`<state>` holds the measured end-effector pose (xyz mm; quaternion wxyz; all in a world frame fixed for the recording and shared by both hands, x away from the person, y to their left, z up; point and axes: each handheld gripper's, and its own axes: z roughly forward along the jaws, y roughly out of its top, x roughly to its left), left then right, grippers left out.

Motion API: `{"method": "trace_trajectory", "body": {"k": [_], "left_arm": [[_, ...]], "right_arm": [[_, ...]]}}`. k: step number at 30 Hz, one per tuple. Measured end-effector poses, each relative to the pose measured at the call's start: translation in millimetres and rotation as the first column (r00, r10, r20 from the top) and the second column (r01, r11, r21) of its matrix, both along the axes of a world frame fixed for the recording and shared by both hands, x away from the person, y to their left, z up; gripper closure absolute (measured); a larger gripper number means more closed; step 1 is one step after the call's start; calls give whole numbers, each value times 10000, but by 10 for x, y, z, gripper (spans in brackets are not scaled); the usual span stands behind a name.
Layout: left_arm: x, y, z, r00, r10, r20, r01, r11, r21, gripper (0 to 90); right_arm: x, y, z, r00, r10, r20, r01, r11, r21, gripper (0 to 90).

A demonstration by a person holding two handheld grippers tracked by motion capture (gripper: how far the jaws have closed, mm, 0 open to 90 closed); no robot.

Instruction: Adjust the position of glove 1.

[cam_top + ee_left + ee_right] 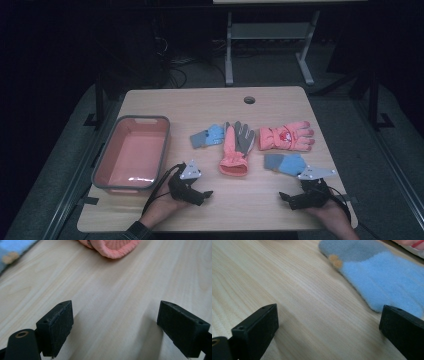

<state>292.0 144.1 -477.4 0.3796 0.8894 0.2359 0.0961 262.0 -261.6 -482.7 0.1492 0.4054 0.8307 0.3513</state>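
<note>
Pink tub (131,152) in high view — right gripper (329,327) view: blue glove (377,277).

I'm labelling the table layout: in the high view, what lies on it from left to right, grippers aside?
Pink basin → small blue glove → coral-and-grey glove → pink glove.

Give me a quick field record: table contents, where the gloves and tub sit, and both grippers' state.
surface: wooden table
tub: pink tub, left side, nothing inside
gloves: four, loose in the middle
near right gripper: blue glove
middle: salmon and grey glove
behind it, left: small blue glove
far right: pink glove
left gripper: open, holding nothing, low over bare wood
right gripper: open, holding nothing
</note>
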Motion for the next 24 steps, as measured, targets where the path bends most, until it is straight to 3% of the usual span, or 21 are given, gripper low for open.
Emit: {"method": "trace_trajectory", "body": {"k": [8, 11, 12, 18, 24], "left_arm": [[-34, 72, 0, 9997, -237, 24, 237, 9997, 0, 128], [-35, 83, 0, 9997, -229, 45, 229, 9997, -28, 128], [-36, 83, 0, 9998, -219, 35, 219, 9998, -24, 128], [-36, 83, 0, 9997, -226, 55, 226, 9997, -15, 128], [-36, 83, 0, 9997, -221, 47, 221, 9998, -19, 128]], "right_arm": [[5, 0, 0, 10000, -77, 4, 77, 10000, -10, 17], [5, 1, 14, 10000, 15, 5, -15, 10000, 16, 77], [7, 2, 38, 10000, 14, -47, -14, 10000, -12, 138], [15, 9, 96, 9999, -136, -73, 137, 9999, 53, 152], [53, 47, 172, 9998, -221, -1, 221, 9995, 237, 302]]}}
